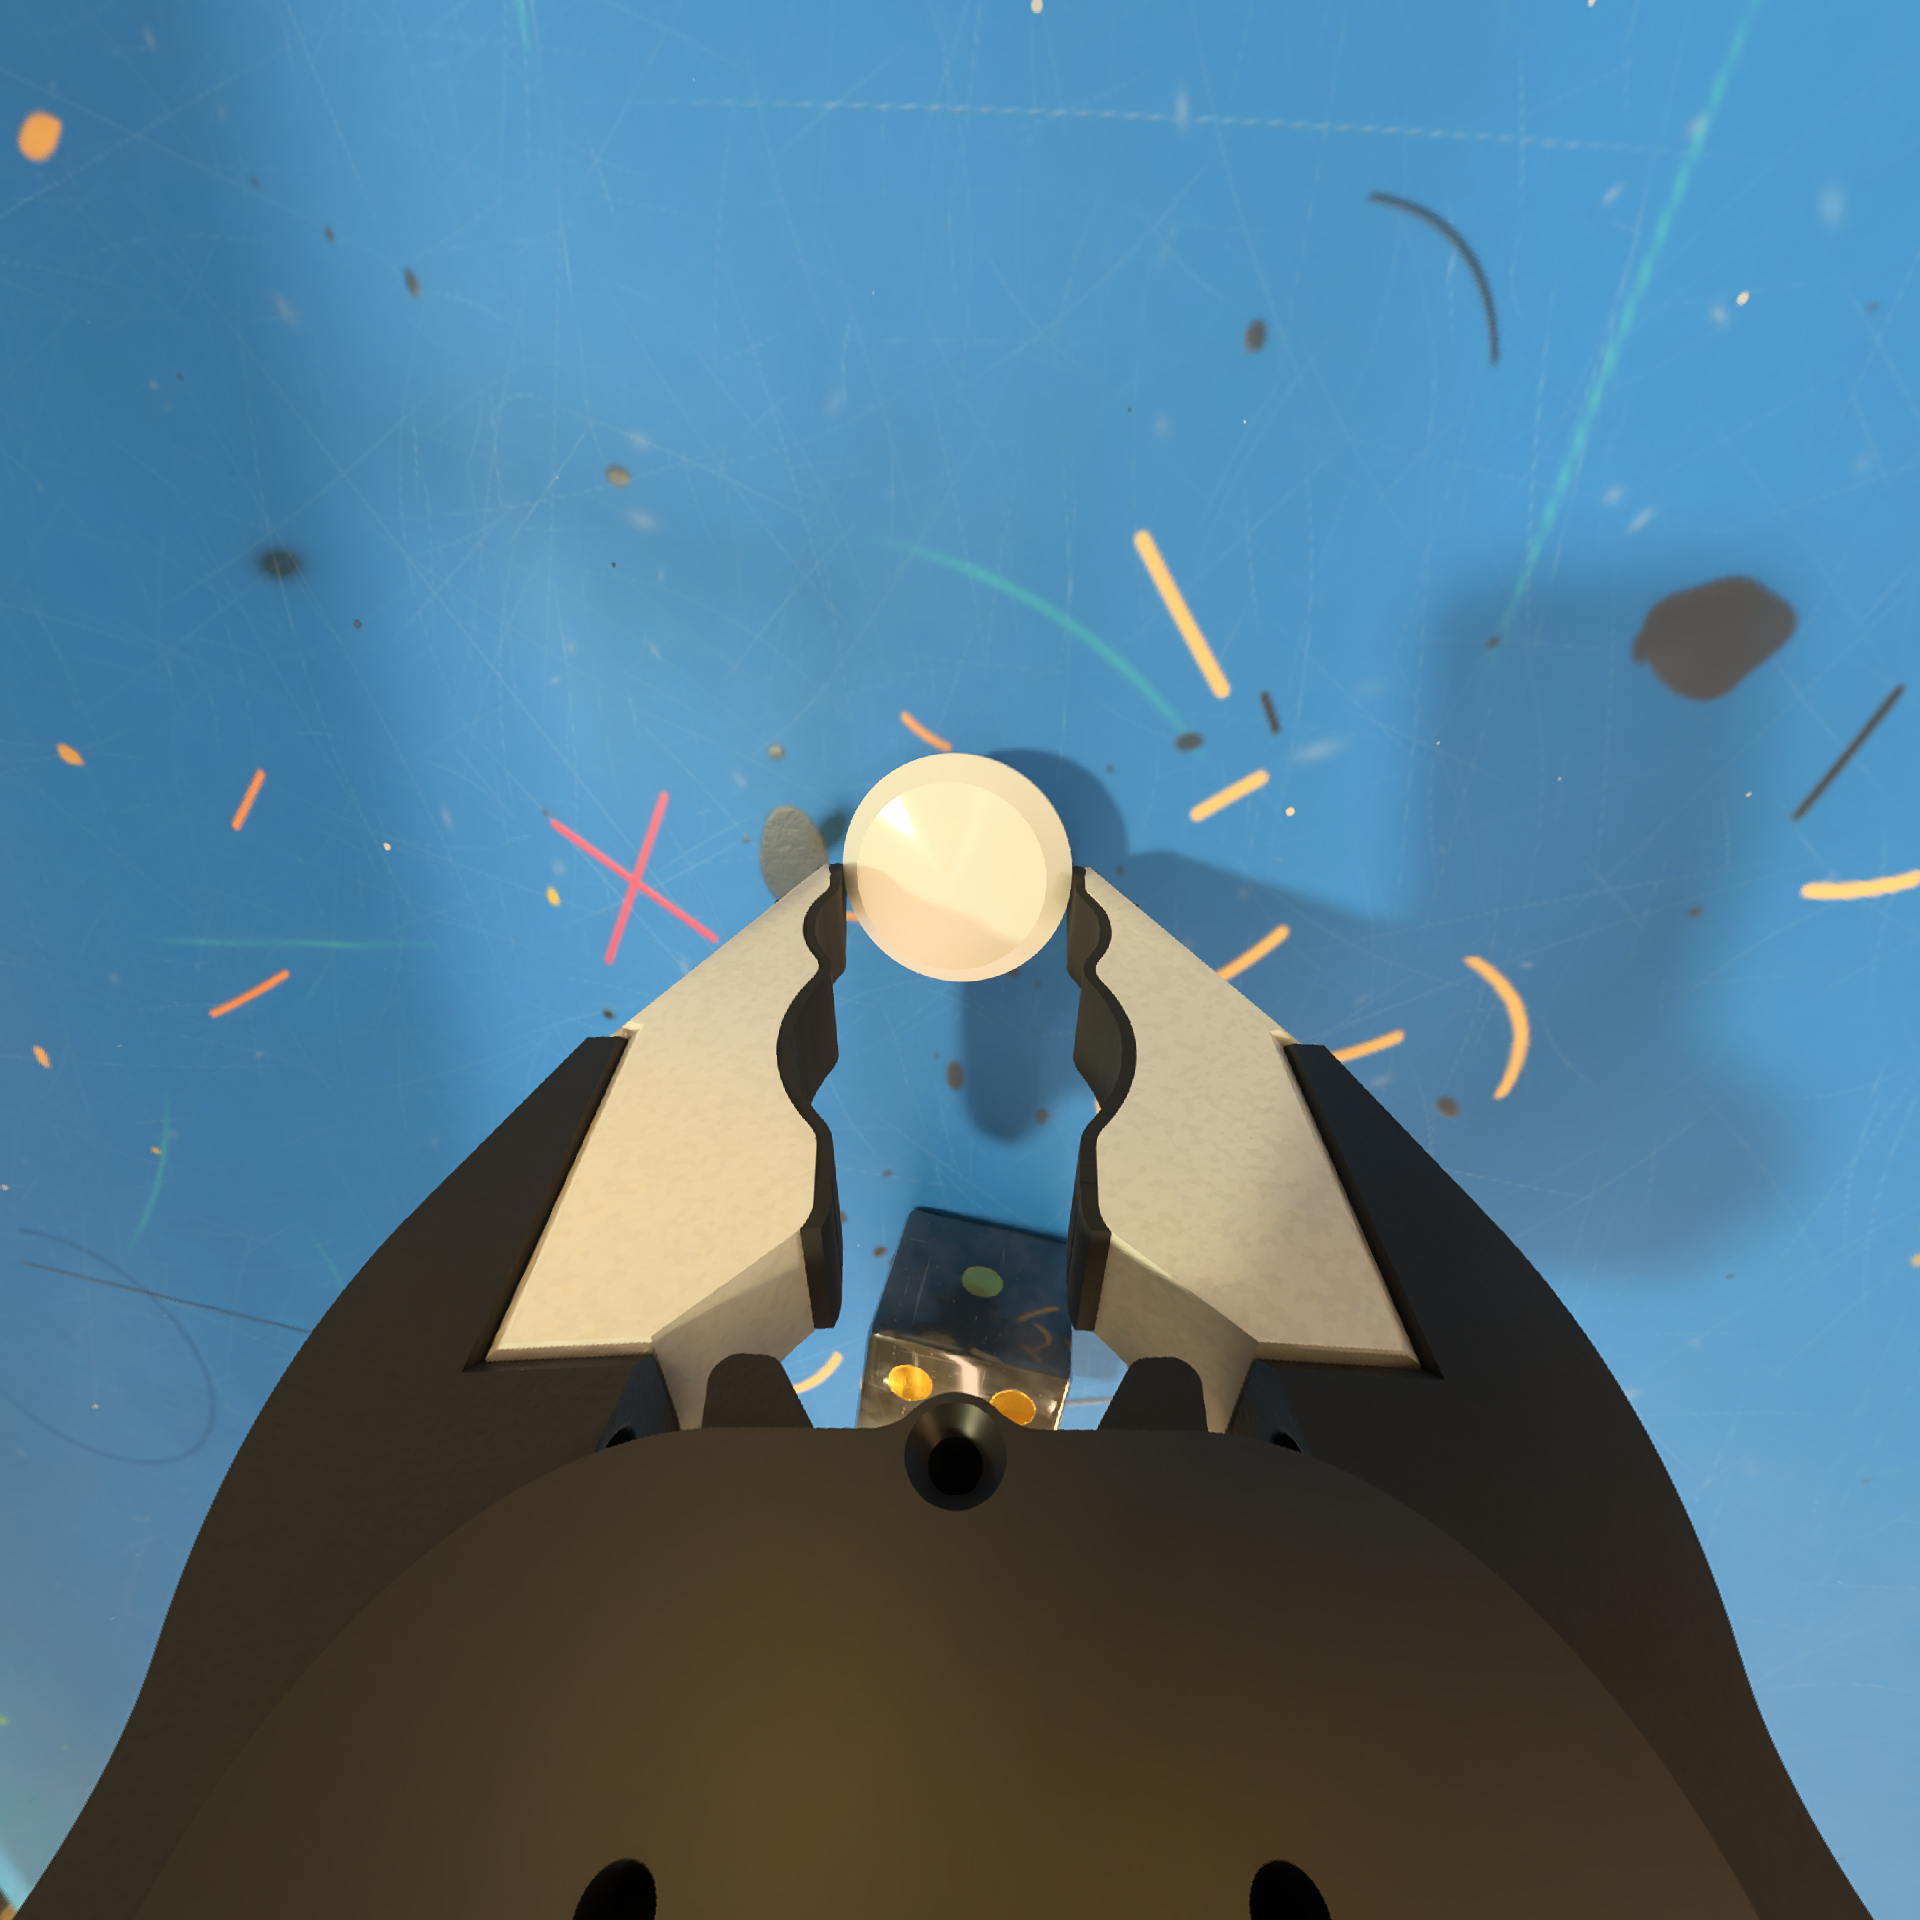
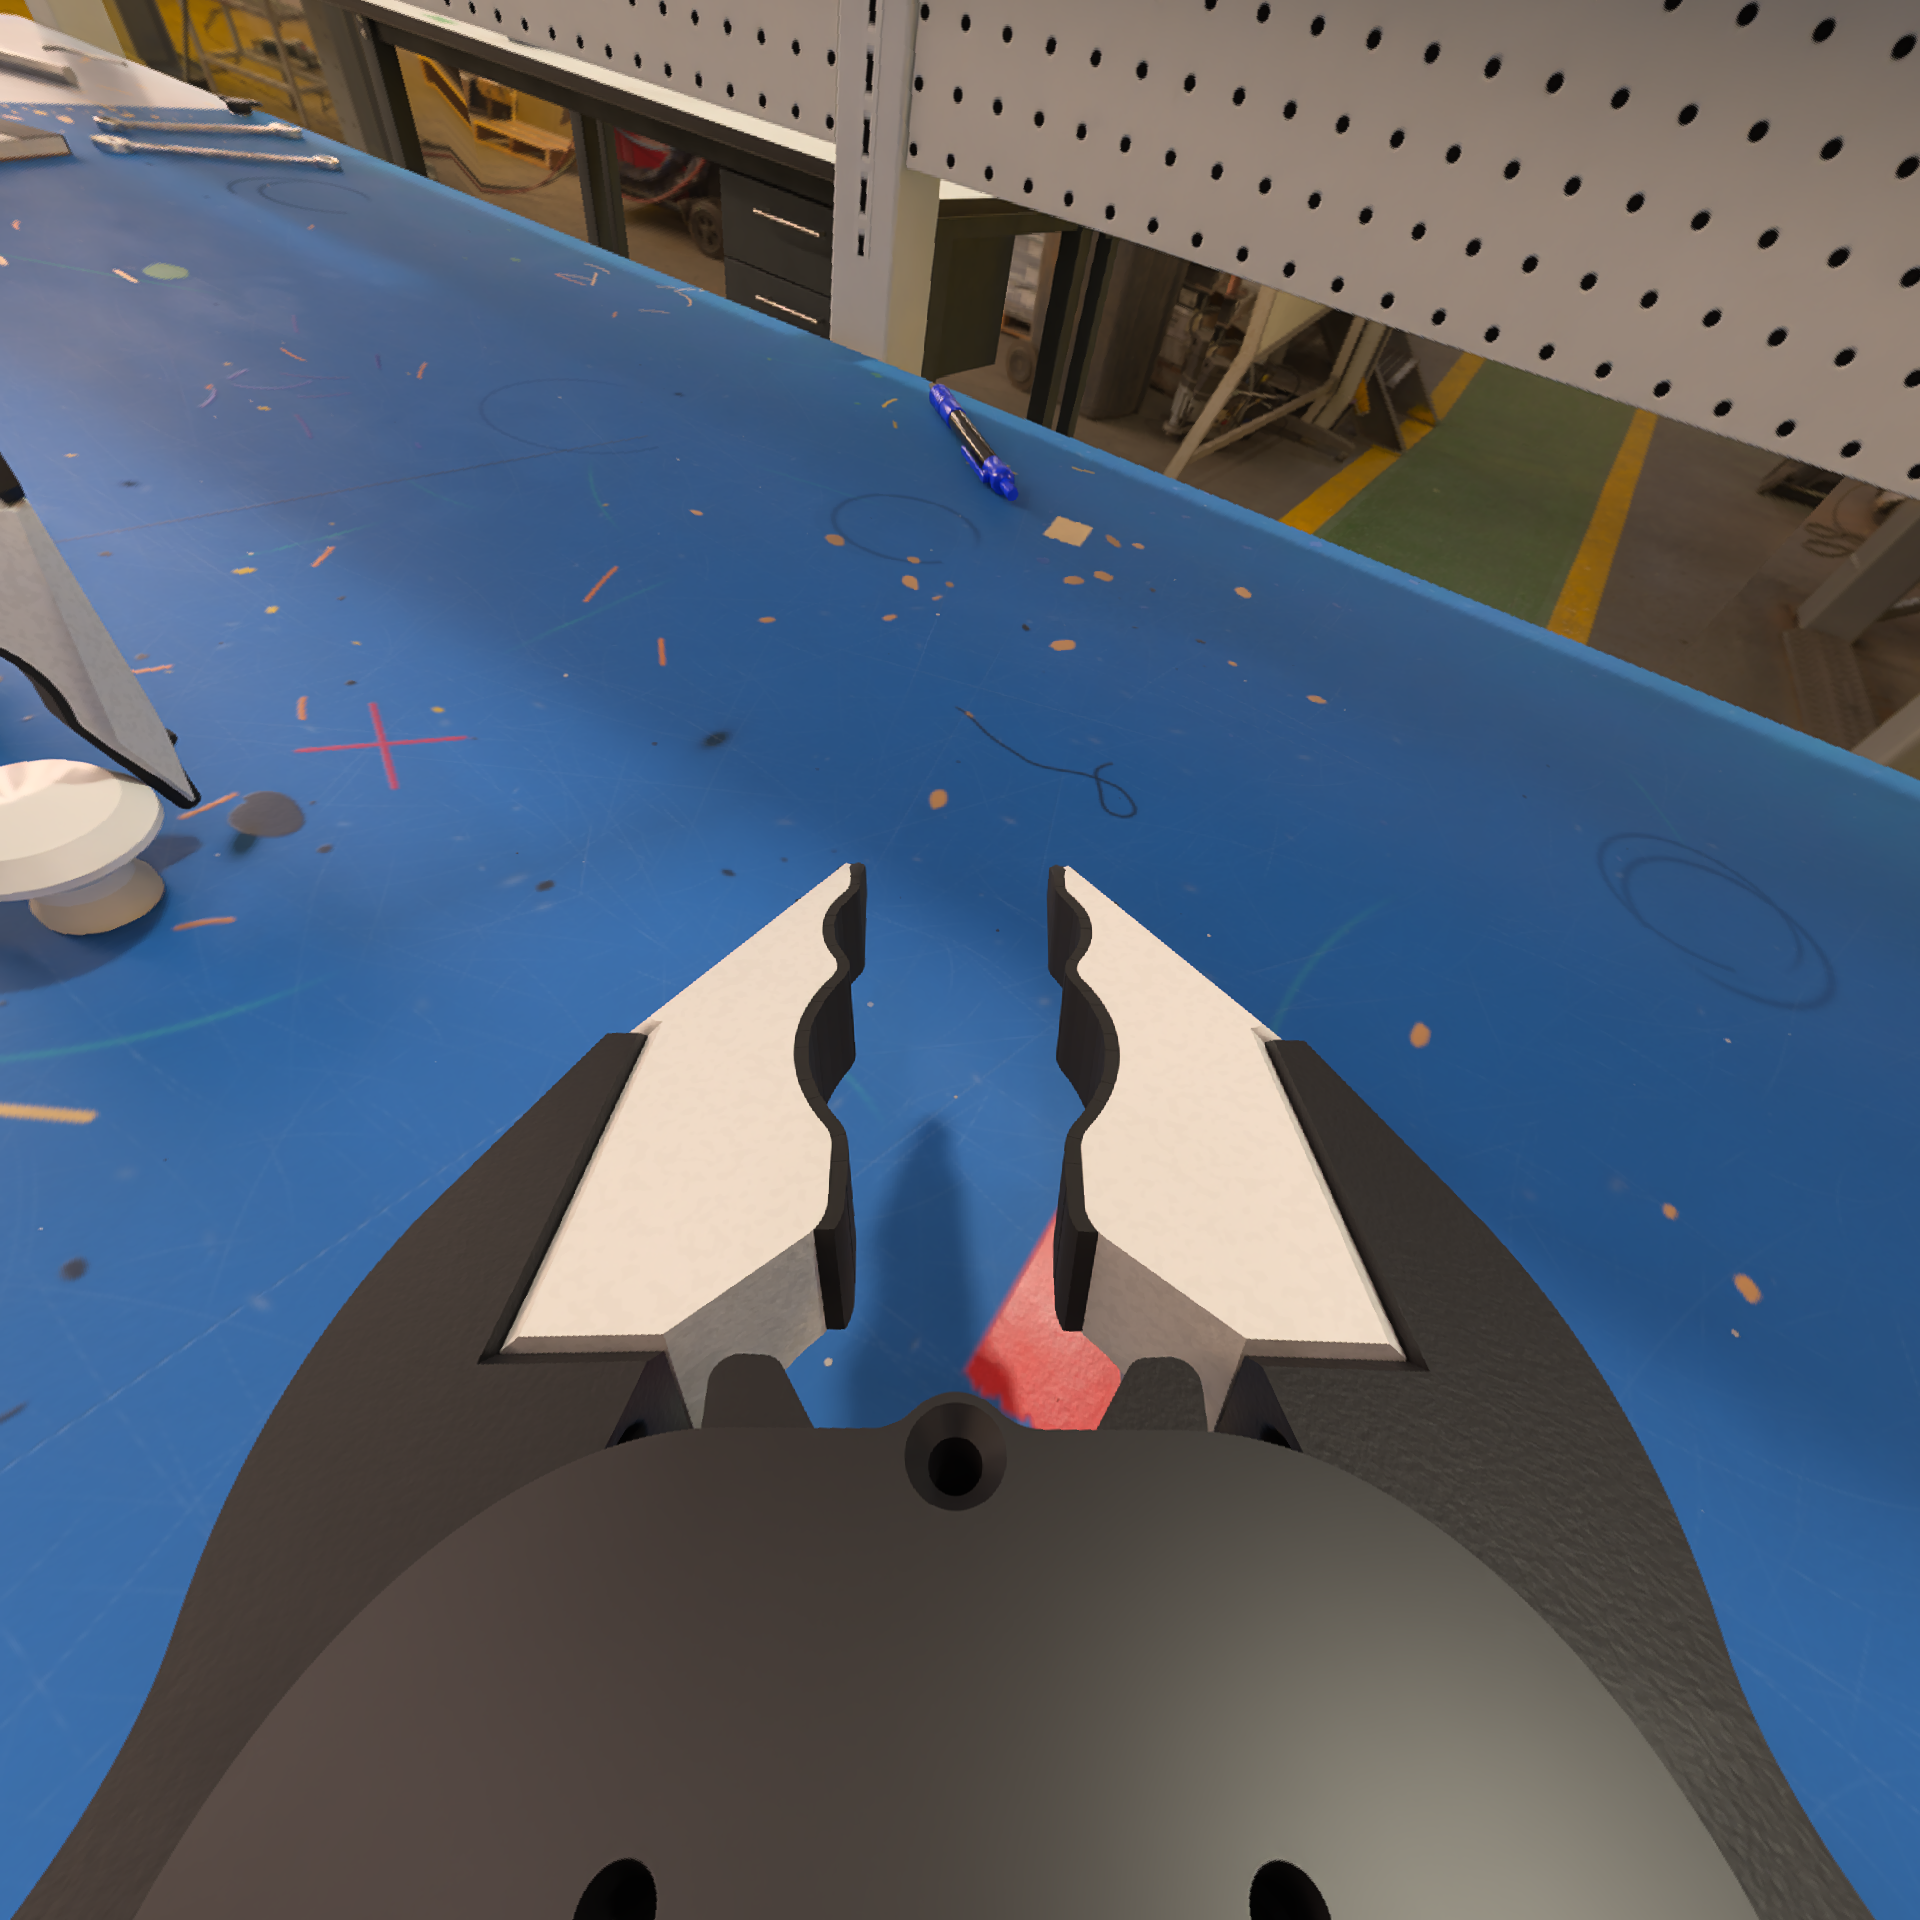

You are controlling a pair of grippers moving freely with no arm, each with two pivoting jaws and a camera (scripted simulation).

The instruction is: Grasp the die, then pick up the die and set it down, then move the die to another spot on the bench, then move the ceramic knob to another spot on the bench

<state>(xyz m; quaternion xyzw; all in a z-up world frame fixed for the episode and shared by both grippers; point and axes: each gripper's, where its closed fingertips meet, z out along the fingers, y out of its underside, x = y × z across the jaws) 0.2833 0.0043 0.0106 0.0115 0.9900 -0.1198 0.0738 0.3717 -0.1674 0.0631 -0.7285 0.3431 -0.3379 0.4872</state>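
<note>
The left gripper points straight down at the bench, its fingertips touching both sides of the knob, a cream ceramic disc on a short stem; it appears clamped on the knob's rim. In the right wrist view the knob's foot seems to rest on the bench or just above it; which one cannot be told. The die, dark and glossy with coloured pips, lies on the bench just behind the knob, under the gripper's body. So the die steps look done and the knob move is in hand; next it likely needs a lift, a carry to a fresh spot and a gentle release. Farther right, the right gripper hangs spread open and empty above the bench. The bench is blue, scratched and paint-flecked, with a red cross, a blue pen near its far edge, pegboard above, and workshop floor beyond.
</note>
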